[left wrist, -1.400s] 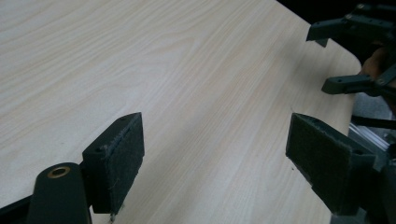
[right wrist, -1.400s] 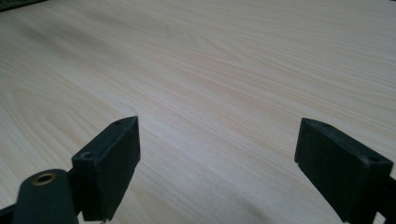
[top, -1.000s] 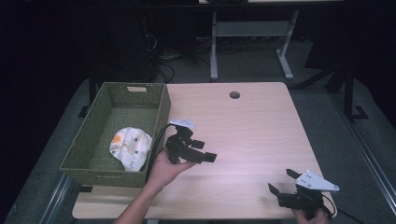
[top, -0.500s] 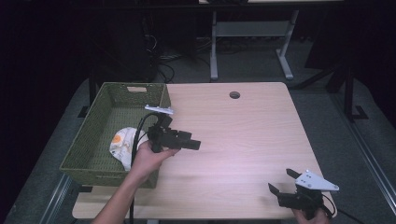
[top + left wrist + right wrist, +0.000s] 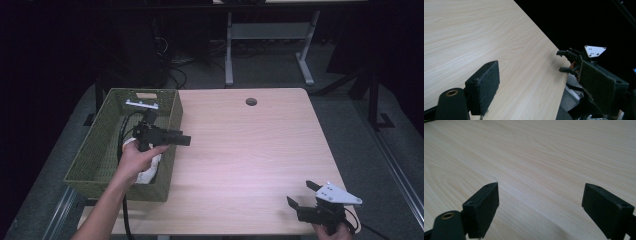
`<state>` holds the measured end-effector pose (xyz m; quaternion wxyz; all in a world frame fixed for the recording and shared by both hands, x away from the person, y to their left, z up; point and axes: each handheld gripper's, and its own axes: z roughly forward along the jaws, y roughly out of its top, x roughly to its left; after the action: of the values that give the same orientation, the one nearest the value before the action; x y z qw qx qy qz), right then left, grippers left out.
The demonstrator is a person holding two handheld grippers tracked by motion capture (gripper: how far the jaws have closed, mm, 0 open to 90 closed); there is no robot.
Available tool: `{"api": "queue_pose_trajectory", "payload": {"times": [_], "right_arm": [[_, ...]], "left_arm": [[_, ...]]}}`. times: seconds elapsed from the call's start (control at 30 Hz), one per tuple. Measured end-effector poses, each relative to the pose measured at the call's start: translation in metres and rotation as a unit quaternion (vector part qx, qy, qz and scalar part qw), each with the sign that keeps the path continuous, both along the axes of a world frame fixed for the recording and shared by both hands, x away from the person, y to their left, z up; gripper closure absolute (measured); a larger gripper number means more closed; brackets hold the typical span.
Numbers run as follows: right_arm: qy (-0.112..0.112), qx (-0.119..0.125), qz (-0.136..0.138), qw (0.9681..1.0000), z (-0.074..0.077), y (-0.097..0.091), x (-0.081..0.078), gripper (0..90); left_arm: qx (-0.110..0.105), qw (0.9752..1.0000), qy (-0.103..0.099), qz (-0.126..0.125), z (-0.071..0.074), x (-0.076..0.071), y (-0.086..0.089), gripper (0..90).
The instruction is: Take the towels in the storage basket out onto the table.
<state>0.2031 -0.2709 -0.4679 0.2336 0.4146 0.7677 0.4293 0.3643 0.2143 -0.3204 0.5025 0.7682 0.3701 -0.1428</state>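
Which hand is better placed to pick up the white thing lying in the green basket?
Left. The left claw hovers open over the basket wall, right above the white thing. The right claw sits open at the table near corner, far across from the basket.

Left hand point(image 5: 134, 162) raised, forearm stretched forward, holding left gripper point(image 5: 184, 139) level, jaws wide apart, empty. Right gripper point(image 5: 300, 201) low at near right, jaws spread, empty.
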Motion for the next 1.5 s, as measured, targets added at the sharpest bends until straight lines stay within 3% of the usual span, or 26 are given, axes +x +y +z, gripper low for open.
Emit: {"api": "queue_pose_trajectory", "payload": {"times": [0.23, 0.47, 0.67, 0.83, 0.87, 1.03, 1.1, 1.2, 1.23, 1.27, 1.3, 1.43, 1.47, 1.5], "right_arm": [[-0.001, -0.001, 0.001, 1.0, 0.0, 0.0, 0.0, 13.8], [0.0, -0.002, 0.002, 1.0, 0.0, 0.001, 0.001, 13.8], [0.001, -0.001, 0.001, 1.0, 0.0, 0.0, 0.0, 13.8], [-0.001, -0.002, 0.001, 1.0, -0.001, -0.001, 0.0, 13.8], [-0.001, -0.002, 0.001, 1.0, -0.001, -0.001, 0.001, 13.8], [0.001, -0.003, 0.0, 1.0, -0.001, -0.001, 0.001, 13.8], [0.0, -0.004, 0.001, 1.0, -0.001, -0.001, 0.001, 13.8], [0.002, -0.004, 0.001, 1.0, -0.001, -0.001, 0.001, 13.8], [0.002, -0.004, 0.001, 1.0, -0.001, -0.001, 0.001, 13.8], [0.002, -0.004, 0.001, 1.0, -0.002, 0.0, 0.001, 13.8], [0.002, -0.004, 0.001, 1.0, -0.002, 0.0, 0.001, 13.8], [0.002, -0.003, 0.001, 1.0, -0.002, 0.0, 0.001, 13.8], [0.002, -0.004, 0.002, 1.0, -0.002, -0.001, 0.001, 13.8], [0.002, -0.004, 0.002, 1.0, -0.002, -0.001, 0.001, 13.8]], "left_arm": [[0.012, 0.9995, 0.002, 0.028, 0.006, 0.007, 0.026, 16.4], [0.032, 0.9975, 0.003, 0.063, 0.007, 0.012, 0.049, 16.6], [0.055, 0.9937, 0.008, 0.097, 0.001, 0.018, 0.069, 18.1], [0.067, 0.9914, 0.018, 0.111, -0.004, 0.021, 0.082, 18.6], [0.074, 0.9897, 0.02, 0.121, -0.006, 0.022, 0.087, 18.7], [0.089, 0.9865, 0.021, 0.136, -0.01, 0.024, 0.097, 18.8], [0.101, 0.9835, 0.027, 0.147, -0.012, 0.025, 0.101, 18.9], [0.135, 0.9753, 0.035, 0.171, -0.017, 0.029, 0.107, 19.5], [0.147, 0.9724, 0.036, 0.177, -0.019, 0.03, 0.107, 20.4], [0.175, 0.9667, 0.037, 0.183, -0.021, 0.032, 0.107, 20.3], [0.175, 0.9667, 0.037, 0.183, -0.021, 0.032, 0.107, 20.4], [0.215, 0.9574, 0.041, 0.189, -0.03, 0.038, 0.105, 21.6], [0.237, 0.9515, 0.044, 0.191, -0.035, 0.041, 0.104, 21.6], [0.237, 0.9515, 0.044, 0.191, -0.035, 0.041, 0.104, 21.6]]}}
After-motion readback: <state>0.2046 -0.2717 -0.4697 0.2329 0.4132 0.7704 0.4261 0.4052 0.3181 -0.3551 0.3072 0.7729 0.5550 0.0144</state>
